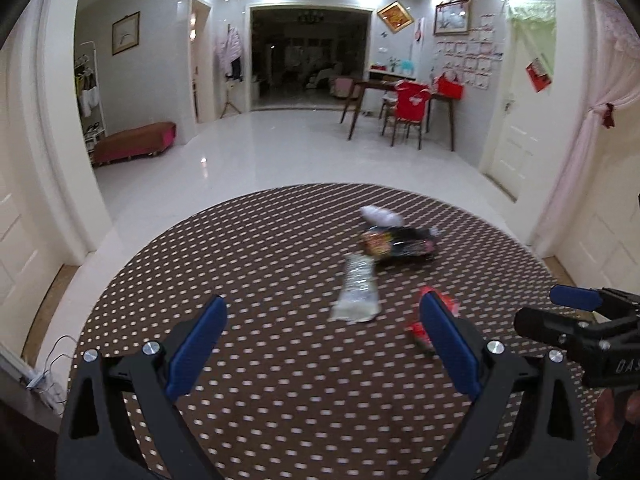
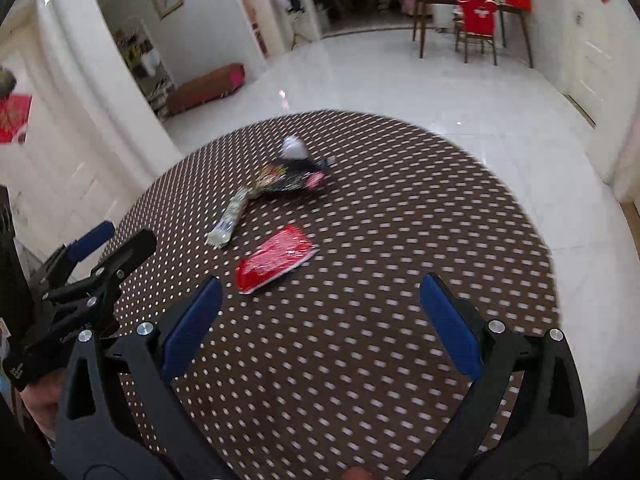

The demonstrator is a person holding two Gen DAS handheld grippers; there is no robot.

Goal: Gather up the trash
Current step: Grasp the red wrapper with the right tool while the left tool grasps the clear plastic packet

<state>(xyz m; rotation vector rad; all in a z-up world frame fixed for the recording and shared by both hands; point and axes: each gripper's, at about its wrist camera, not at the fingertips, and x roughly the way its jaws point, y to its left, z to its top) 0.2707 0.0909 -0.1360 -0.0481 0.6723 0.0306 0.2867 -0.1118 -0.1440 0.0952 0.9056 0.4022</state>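
Observation:
Trash lies on a round table with a brown dotted cloth [image 1: 280, 380] [image 2: 400, 240]. There is a crumpled white tissue [image 1: 378, 216] [image 2: 293, 146], a dark printed snack bag [image 1: 400, 244] [image 2: 292, 176], a clear silvery wrapper [image 1: 357, 292] [image 2: 232, 216] and a red wrapper [image 2: 276, 258]. In the left wrist view the red wrapper [image 1: 440, 306] is partly hidden behind a finger. My left gripper [image 1: 322, 300] [image 2: 116, 242] hovers open over the near side, empty. My right gripper [image 2: 320, 282] [image 1: 560, 308] is open and empty, just short of the red wrapper.
White tiled floor [image 1: 320, 148] surrounds the table. A low brown bench [image 1: 134, 142] stands at the left wall. A dark dining table with chairs [image 1: 404, 108], one draped in red, stands far right. Cables [image 1: 52, 364] lie on the floor at the left.

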